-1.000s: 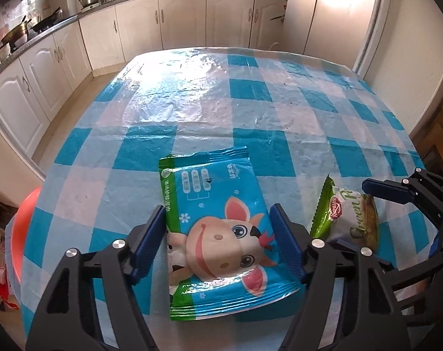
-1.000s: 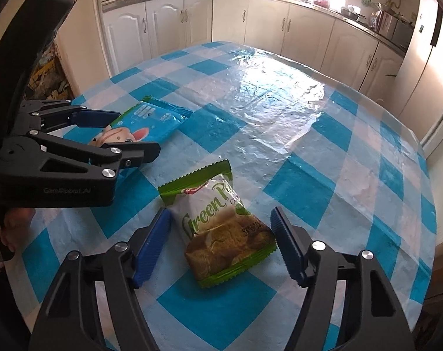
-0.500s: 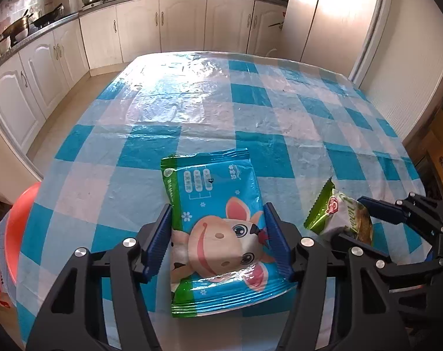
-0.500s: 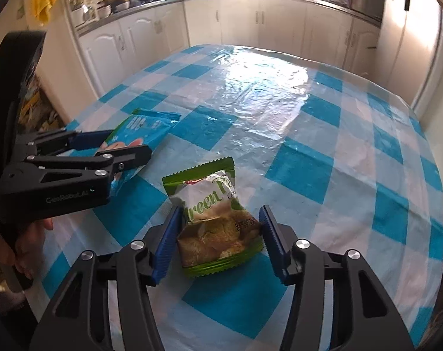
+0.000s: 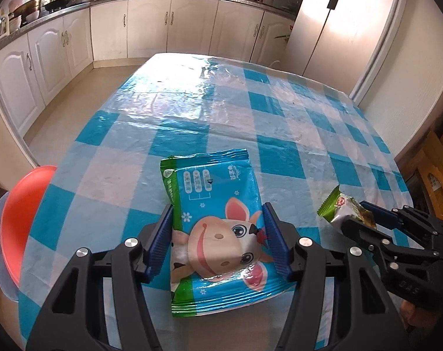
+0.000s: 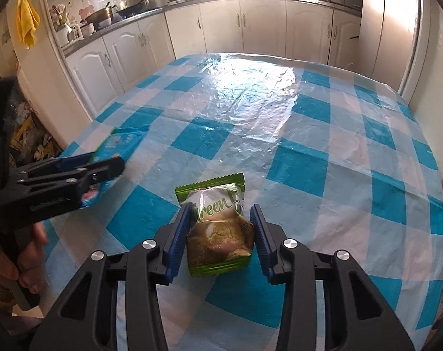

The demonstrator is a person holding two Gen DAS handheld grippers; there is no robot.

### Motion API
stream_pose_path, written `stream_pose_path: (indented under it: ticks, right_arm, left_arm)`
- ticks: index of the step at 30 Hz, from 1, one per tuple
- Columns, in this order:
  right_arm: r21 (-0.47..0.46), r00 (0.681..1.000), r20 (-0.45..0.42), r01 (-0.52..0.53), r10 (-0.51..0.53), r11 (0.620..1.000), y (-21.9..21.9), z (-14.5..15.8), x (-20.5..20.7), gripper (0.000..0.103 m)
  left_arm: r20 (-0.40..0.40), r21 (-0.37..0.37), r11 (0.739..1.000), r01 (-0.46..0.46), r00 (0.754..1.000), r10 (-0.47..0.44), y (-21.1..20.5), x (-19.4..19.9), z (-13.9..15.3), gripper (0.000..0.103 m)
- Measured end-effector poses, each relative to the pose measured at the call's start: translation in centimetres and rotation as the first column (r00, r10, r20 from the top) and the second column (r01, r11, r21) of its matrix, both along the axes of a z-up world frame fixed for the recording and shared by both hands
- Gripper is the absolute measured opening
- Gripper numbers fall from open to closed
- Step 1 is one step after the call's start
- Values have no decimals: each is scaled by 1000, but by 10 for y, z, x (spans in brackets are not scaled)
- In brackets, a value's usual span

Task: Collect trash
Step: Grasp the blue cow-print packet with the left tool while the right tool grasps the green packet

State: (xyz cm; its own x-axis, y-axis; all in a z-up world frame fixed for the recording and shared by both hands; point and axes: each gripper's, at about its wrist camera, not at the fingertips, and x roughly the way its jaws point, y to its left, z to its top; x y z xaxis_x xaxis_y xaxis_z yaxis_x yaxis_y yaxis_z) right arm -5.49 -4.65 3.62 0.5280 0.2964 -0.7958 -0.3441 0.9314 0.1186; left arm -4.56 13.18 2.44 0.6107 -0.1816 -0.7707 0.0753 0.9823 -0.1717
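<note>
A blue wet-wipes pack with a cartoon cow lies on the checked tablecloth. My left gripper straddles its near half, and both blue pads press on its long edges. To the right, a green snack bag sits between the pads of my right gripper. Those jaws are closing, and the pads touch the crumpled bag's sides. The right wrist view shows the left gripper on the wipes pack at far left. The left wrist view shows the right gripper on the snack bag.
An orange-red basin sits below the table's left edge. White kitchen cabinets line the far walls, and a tall fridge stands at the back right. Cardboard boxes stand right of the table. A hand holds the left gripper's handle.
Both grippers' jaws have drawn in from wide apart until their pads meet the packs. The snack bag is squeezed narrower. The left wrist view has shifted, showing more floor and basin.
</note>
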Motion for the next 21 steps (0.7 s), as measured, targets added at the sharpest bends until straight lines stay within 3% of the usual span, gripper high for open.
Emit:
stream_pose_path:
  ticks: [13,21]
  right_arm:
    - [28,1000,21,-13,13,1000,20,15,-1,42]
    - [110,993,46,-116,112,987,63,42,3,42]
  left_arm:
    - [69,-38,998,-58,996,61,42,-24,26,60]
    - [111,-38,987,-159,981,162,91,-44,45,60]
